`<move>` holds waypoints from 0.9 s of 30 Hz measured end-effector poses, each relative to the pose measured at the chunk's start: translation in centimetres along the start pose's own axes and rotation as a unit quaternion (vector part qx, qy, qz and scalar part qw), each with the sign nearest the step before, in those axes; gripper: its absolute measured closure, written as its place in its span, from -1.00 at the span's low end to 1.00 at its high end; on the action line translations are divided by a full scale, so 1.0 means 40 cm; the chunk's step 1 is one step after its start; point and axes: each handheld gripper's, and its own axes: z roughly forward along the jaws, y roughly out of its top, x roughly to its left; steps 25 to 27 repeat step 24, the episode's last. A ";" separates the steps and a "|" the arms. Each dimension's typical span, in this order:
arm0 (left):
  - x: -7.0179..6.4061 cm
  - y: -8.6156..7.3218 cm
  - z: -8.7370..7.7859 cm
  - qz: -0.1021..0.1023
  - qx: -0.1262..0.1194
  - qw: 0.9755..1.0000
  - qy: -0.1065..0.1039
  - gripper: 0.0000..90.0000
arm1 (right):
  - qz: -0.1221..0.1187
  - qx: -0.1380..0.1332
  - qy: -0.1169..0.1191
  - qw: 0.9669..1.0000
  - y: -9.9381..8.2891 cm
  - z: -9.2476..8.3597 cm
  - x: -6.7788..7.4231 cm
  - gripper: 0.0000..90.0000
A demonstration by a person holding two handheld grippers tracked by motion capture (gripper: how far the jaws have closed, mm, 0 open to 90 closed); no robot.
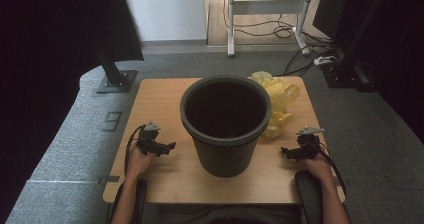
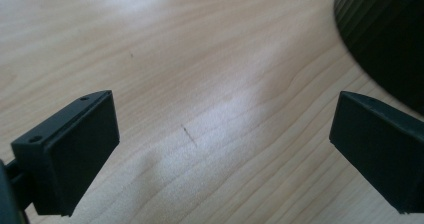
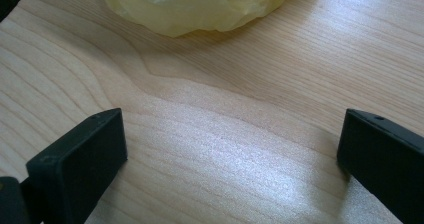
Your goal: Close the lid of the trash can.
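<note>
Both grippers rest spread and empty beside the bin (image 1: 225,124).
A loose pinch by the right gripper (image 3: 230,159) could tear the thin yellow bag (image 3: 200,4).

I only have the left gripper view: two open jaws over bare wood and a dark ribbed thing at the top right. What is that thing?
Observer: A black bin, upright in the middle of the table, with a dark interior.
Operator: Anything beside it?
Observer: A crumpled yellow plastic bag lies at its far right side, against the bin.
Operator: Where is the other claw?
Observer: The right claw rests low on the table right of the bin, jaws wide apart, holding nothing, bag just ahead of it.
</note>
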 end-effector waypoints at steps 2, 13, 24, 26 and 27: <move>-0.003 -0.003 0.012 0.006 0.011 1.000 0.005 -1.00 | 0.000 0.000 0.000 1.000 0.000 0.000 0.000 -1.00; -0.009 -0.024 0.063 0.020 0.050 0.998 -0.011 -1.00 | 0.000 0.000 0.000 1.000 0.000 0.000 0.000 -1.00; -0.007 -0.036 0.065 0.020 0.026 0.999 -0.010 -1.00 | -0.002 -0.001 0.001 1.000 -0.002 -0.001 0.001 -1.00; -0.007 -0.036 0.065 0.020 0.026 0.999 -0.010 -1.00 | -0.002 -0.001 0.001 1.000 -0.002 -0.001 0.001 -1.00; -0.007 -0.036 0.065 0.020 0.026 0.999 -0.010 -1.00 | -0.002 -0.001 0.001 1.000 -0.002 -0.001 0.001 -1.00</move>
